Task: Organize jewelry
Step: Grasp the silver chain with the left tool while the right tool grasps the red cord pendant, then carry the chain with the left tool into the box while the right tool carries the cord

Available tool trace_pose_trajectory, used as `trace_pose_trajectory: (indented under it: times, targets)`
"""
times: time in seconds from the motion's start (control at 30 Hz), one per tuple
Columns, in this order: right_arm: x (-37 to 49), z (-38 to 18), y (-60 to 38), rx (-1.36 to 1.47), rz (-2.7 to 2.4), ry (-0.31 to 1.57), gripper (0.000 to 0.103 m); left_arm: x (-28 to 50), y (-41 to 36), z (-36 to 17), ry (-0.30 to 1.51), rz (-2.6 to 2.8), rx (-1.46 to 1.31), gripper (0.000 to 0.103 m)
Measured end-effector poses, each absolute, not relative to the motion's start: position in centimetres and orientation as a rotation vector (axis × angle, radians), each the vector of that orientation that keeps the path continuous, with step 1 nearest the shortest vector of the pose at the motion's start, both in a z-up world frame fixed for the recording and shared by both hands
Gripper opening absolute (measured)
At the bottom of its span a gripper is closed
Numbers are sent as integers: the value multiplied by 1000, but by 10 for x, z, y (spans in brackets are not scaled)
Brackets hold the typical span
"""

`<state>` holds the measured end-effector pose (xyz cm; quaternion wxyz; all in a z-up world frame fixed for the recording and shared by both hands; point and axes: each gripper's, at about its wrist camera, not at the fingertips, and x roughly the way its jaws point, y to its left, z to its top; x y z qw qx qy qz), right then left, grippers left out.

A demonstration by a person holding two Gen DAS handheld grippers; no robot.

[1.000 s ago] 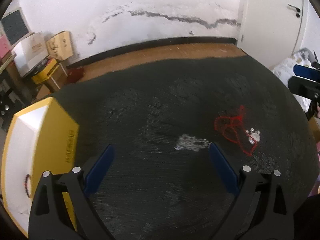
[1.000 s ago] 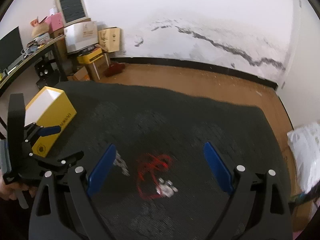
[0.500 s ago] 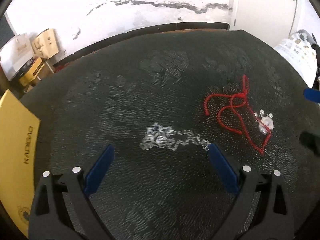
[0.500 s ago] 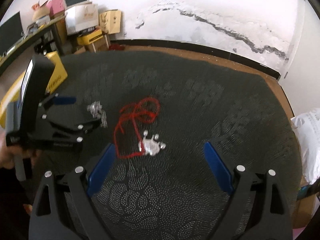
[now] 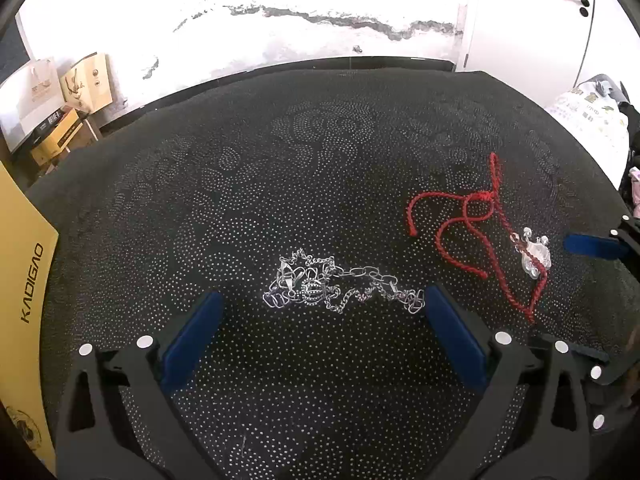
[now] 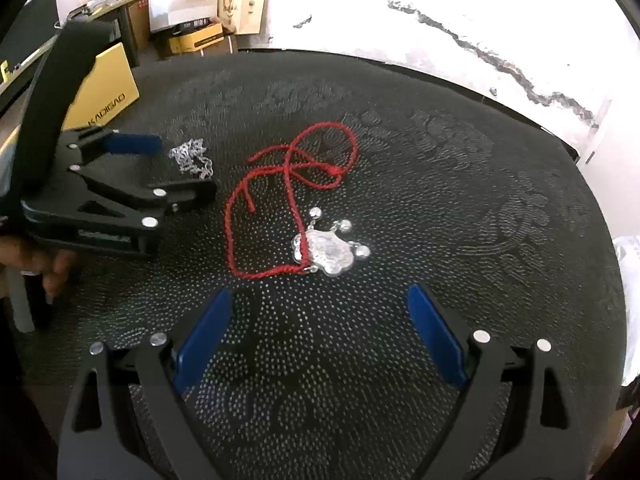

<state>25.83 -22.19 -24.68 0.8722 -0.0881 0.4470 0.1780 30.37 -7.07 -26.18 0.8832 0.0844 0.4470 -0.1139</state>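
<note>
Silver chain [image 5: 340, 286] lay bunched on the dark dotted mat [image 5: 320, 168], between the wide-spread blue tips of the left gripper [image 5: 320, 320]. Red cord [image 6: 288, 196] with its silver pendant [image 6: 328, 252] lay just ahead of the right gripper [image 6: 320, 320], also wide and empty. Yellow box [image 6: 106, 92] stood at the mat's left edge.

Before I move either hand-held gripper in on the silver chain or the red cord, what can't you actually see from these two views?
- Yellow box: cut off by the left wrist view's edge; its inside is unseen in both views.
- Silver chain: near end hidden behind the left hand-held gripper in the right wrist view.
- Chain clasp: too tangled and small.
- Red cord pendant: engraving too glary.
</note>
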Motion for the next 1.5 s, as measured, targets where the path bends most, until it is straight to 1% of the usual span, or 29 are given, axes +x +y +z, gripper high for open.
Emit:
trace_pose_trajectory:
  times: [0.33,0.43,0.47,0.5,0.53,0.57,0.6,0.63,0.67,0.7,0.77,0.83,0.93,0.97,1.27,1.5]
  targets:
    - [273,-250,-218,-171,365,921,88,306,-69,-262,932,-241,172,98]
    - [273,-249,-217,-166,370,920,78,304,-69,-261,927,-248,175,94]
    - [274,-248,-217,-166,376,916,71,302,-71,-260,918,-257,182,88]
    - [274,-247,-217,-167,378,914,60,301,-73,-258,909,-268,188,74]
    - [274,-246,-217,-165,380,911,54,299,-75,-256,902,-282,197,69]
    - [275,-245,-218,-160,383,910,40,297,-78,-255,897,-290,205,59]
    - [276,-244,-218,-158,378,909,36,296,-80,-255,892,-297,208,55]
    - [276,-244,-218,-154,377,912,33,295,-81,-256,889,-303,210,52]
    - [277,-243,-219,-151,377,911,33,295,-82,-255,887,-307,211,43]
    - [277,-243,-220,-148,379,913,32,294,-83,-255,880,-298,217,31]
    - [276,-243,-219,-158,376,910,32,294,-82,-254,877,-300,222,18]
    - [276,-242,-219,-148,378,915,32,295,-81,-253,884,-301,212,12]
    - [275,-242,-219,-136,381,920,31,294,-82,-253,888,-297,211,12]
    - [274,-241,-218,-136,384,920,9,294,-82,-252,890,-293,209,12]
    - [274,-238,-216,-118,400,925,9,295,-76,-241,885,-269,202,11]
    - [272,-214,-219,-83,410,888,9,289,-69,-225,866,-267,184,11]
